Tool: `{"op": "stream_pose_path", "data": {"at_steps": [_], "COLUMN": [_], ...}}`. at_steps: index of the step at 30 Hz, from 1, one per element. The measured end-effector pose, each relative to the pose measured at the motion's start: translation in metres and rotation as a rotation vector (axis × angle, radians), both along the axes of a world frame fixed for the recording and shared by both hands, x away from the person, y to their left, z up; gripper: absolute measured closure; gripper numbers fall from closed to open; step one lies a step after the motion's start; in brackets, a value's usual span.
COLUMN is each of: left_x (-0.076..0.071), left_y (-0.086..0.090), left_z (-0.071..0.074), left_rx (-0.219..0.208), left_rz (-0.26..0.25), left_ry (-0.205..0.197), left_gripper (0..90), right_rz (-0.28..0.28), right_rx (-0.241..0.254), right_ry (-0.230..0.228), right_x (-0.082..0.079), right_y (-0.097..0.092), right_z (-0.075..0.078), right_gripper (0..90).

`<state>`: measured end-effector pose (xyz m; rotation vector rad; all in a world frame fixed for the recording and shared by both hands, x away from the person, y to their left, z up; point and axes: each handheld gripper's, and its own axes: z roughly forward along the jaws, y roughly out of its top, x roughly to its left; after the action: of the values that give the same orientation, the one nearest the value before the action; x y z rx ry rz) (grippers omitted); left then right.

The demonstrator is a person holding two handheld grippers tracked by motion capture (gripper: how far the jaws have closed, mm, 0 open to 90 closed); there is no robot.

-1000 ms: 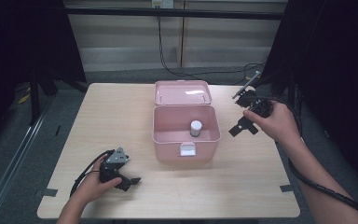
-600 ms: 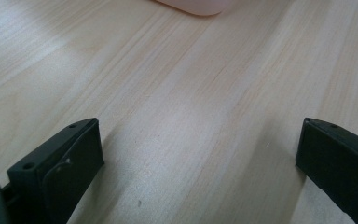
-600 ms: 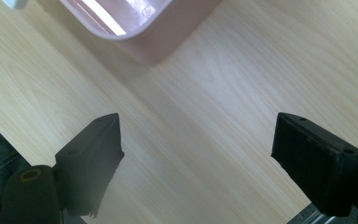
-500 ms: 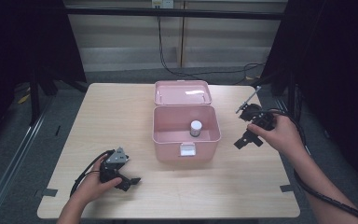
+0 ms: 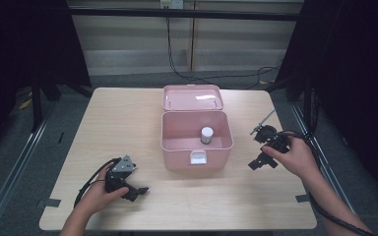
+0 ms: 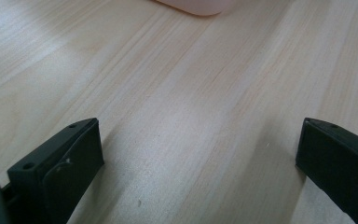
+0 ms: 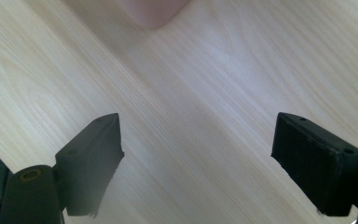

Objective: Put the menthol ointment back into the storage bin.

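A pink box (image 5: 177, 147) stands open in the middle of the wooden table, its lid (image 5: 193, 97) tipped back behind it. A small white-capped bottle (image 5: 206, 134) stands upright inside. My left gripper (image 5: 137, 191) rests low at the front left, and in the left gripper view its jaws (image 6: 196, 158) stand wide apart, open over bare wood. To the right of the box a hand holds my right gripper (image 5: 257, 163) close above the table. It (image 7: 198, 149) is open too, with nothing between its jaws. A corner of the box (image 7: 154, 11) lies ahead of it.
The table (image 5: 128, 118) has bare wood left and right of the box. Cables trail from both grippers, and one runs across the floor behind the table. Dark frames and curtains flank the table on both sides.
My right gripper has sunk and come nearer the front, from beside the box's back right corner to low beside its front right. The left gripper has stayed put.
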<state>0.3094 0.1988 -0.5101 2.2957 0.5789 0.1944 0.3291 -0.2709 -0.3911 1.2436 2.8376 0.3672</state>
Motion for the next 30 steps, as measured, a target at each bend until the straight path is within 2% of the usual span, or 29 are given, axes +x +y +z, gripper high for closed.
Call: {"op": "stream_pose_path", "data": {"at_steps": [6, 9, 18, 24, 30], "left_x": [0.000, 0.000, 0.000, 0.000, 0.000], "left_y": [0.000, 0.000, 0.000, 0.000, 0.000], "left_z": [0.000, 0.000, 0.000, 0.000, 0.000], "left_rx": [0.000, -0.001, -0.001, -0.001, -0.001], "left_rz": [0.000, 0.000, 0.000, 0.000, 0.000], "left_ry": [0.000, -0.001, -0.001, -0.001, -0.001], "left_gripper": [0.0, 0.0, 0.0, 0.0, 0.0], "right_rz": [0.000, -0.014, -0.039, -0.067, -0.072], "right_rx": [0.026, 0.056, 0.110, 0.171, 0.202], "right_ry": [-0.019, -0.010, -0.045, -0.063, -0.105], "right_x": [-0.007, -0.012, -0.023, -0.030, -0.034], "right_y": [-0.011, -0.018, -0.032, -0.037, -0.041], "right_z": [-0.019, -0.028, -0.060, -0.075, -0.088], "right_gripper": [15.4, 15.4, 15.4, 15.4, 15.4]}}
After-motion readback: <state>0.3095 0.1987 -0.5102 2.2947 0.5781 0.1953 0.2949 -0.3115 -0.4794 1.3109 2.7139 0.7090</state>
